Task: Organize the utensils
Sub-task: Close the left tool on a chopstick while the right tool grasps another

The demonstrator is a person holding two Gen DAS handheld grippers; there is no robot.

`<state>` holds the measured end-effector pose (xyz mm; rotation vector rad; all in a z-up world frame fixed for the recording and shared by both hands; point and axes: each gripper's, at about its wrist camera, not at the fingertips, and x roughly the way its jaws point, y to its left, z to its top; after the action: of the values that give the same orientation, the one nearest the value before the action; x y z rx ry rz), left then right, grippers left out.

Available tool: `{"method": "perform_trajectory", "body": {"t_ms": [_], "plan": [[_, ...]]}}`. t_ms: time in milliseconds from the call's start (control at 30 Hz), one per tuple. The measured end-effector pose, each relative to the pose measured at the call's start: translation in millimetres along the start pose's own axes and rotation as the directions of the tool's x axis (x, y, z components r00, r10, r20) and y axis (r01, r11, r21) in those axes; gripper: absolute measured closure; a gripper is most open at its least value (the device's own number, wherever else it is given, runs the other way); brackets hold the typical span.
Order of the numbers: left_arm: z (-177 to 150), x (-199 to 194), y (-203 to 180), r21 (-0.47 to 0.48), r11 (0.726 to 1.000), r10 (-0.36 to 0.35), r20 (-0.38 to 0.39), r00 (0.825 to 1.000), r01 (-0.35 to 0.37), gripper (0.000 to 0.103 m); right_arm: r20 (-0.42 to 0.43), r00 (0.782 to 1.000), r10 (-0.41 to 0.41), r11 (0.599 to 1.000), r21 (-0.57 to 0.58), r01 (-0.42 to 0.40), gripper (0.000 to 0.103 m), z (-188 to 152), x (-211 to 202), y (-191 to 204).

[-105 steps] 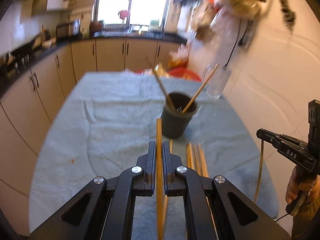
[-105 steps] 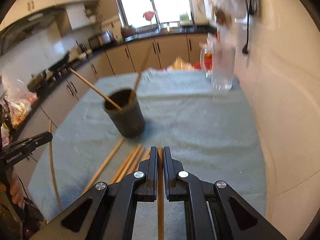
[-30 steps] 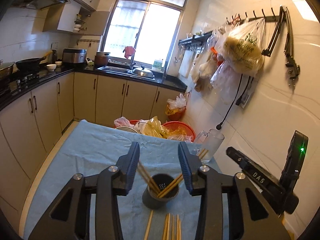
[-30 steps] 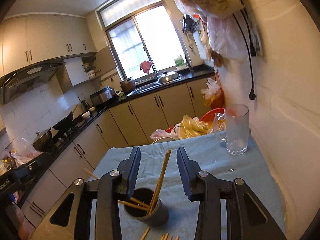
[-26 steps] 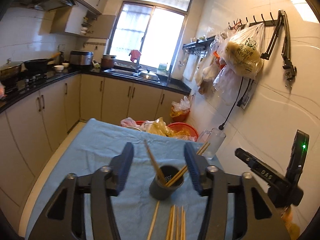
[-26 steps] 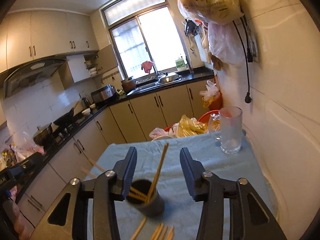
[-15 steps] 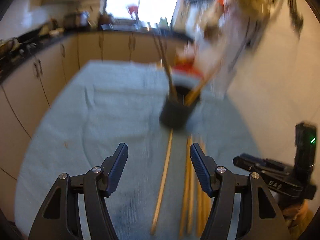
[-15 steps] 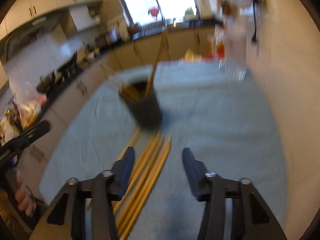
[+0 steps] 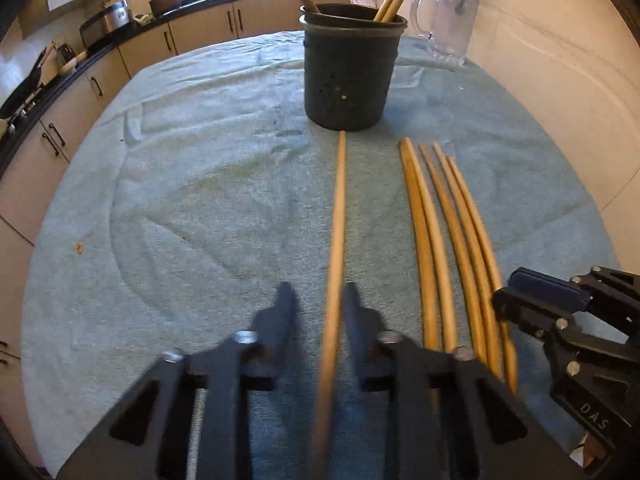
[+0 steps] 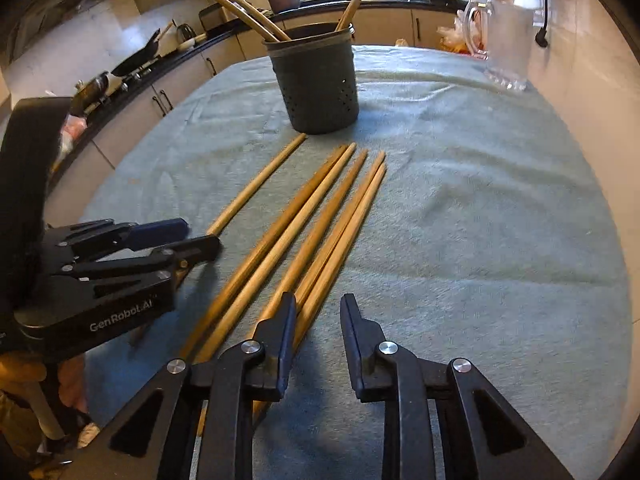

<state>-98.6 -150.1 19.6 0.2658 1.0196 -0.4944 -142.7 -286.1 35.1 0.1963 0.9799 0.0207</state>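
Note:
A dark perforated utensil holder (image 9: 350,72) stands on the blue-grey cloth and holds several wooden chopsticks; it also shows in the right wrist view (image 10: 316,80). A single chopstick (image 9: 338,220) lies in front of it, running between the open jaws of my left gripper (image 9: 318,300). Several more chopsticks (image 9: 448,232) lie side by side to its right. My right gripper (image 10: 318,308) is open and low over the near ends of those chopsticks (image 10: 320,224), with its left finger beside the rightmost ones. Each gripper shows in the other's view, the right (image 9: 568,320) and the left (image 10: 120,256).
A clear glass mug (image 9: 448,20) stands behind the holder near the tiled wall on the right. The cloth-covered table (image 9: 180,180) ends at the left, with kitchen cabinets (image 9: 60,120) and a stove counter beyond.
Both grippers have dropped from high above the holder to just over the cloth. The left now straddles the single chopstick, the right is at the row's near ends. Both stay open.

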Motion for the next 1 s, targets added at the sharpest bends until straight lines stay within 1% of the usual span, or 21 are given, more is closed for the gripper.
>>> {"method": "perform_trajectory", "body": {"t_ms": [33,100,133,233,367,400,467,500,533,567,600,633,733,800,867,933,1000], "plan": [[0,0,3,-0.023,0.999,-0.032,-0.017,0.999,0.031,0.096,-0.002,1.0,-0.008,1.0,-0.001,0.008,0.083,1,2,3],[0,-1,10,-0.081,0.994,-0.08,-0.039,0.996,0.076,0.096,-0.017,1.0,-0.015,1.0,0.009,0.015,0.085,1,4,0],[-1,-2,13,-0.108,0.99,-0.099,-0.05,0.994,0.093,0.096,-0.02,1.0,-0.015,1.0,0.015,0.015,0.089,1,6,-1],[-10,-8,20,-0.191,0.972,-0.152,-0.082,0.985,0.134,0.096,-0.016,0.999,-0.034,0.999,0.016,0.035,0.092,0,4,-1],[-25,-16,29,-0.278,0.945,-0.216,-0.129,0.968,0.174,0.096,-0.028,0.997,-0.075,0.997,-0.001,0.075,0.095,-6,-4,-10],[-27,-18,31,-0.294,0.938,-0.235,-0.155,0.96,0.182,0.096,-0.033,0.996,-0.085,0.996,0.0,0.085,0.095,-8,-8,-15],[-25,-21,33,-0.293,0.932,-0.272,-0.184,0.944,0.212,0.094,-0.041,0.994,-0.102,0.995,0.007,0.103,0.095,-13,-15,-25],[-25,-24,32,-0.282,0.935,-0.275,-0.187,0.943,0.217,0.088,-0.05,0.993,-0.108,0.994,0.013,0.108,0.095,-16,-20,-32],[-22,-26,32,-0.269,0.939,-0.267,-0.185,0.946,0.213,0.078,-0.055,0.993,-0.106,0.994,0.016,0.107,0.093,-17,-22,-36],[-19,-27,32,-0.259,0.944,-0.252,-0.178,0.951,0.202,0.074,-0.063,0.994,-0.094,0.995,0.022,0.095,0.091,-19,-24,-41],[-13,-28,33,-0.253,0.95,-0.226,-0.164,0.96,0.18,0.072,-0.067,0.995,-0.08,0.996,0.023,0.082,0.09,-20,-25,-44],[-6,-27,34,-0.252,0.955,-0.202,-0.154,0.967,0.159,0.072,-0.07,0.995,-0.07,0.997,0.024,0.072,0.089,-19,-25,-45],[12,-15,33,-0.24,0.959,-0.19,-0.143,0.971,0.152,0.072,-0.077,0.994,-0.072,0.997,0.035,0.075,0.085,-6,-20,-49],[26,-2,30,-0.223,0.967,-0.16,-0.145,0.976,0.125,0.072,-0.086,0.993,-0.081,0.996,0.02,0.083,0.084,4,-12,-50],[37,10,29,-0.206,0.971,-0.157,-0.15,0.976,0.124,0.072,-0.105,0.989,-0.103,0.994,0.008,0.105,0.084,18,1,-50],[47,21,27,-0.197,0.972,-0.163,-0.16,0.974,0.13,0.079,-0.111,0.988,-0.11,0.994,-0.006,0.11,0.084,30,9,-49],[59,27,25,-0.189,0.975,-0.152,-0.16,0.975,0.12,0.079,-0.134,0.984,-0.121,0.993,-0.017,0.12,0.084,47,20,-48]]}}
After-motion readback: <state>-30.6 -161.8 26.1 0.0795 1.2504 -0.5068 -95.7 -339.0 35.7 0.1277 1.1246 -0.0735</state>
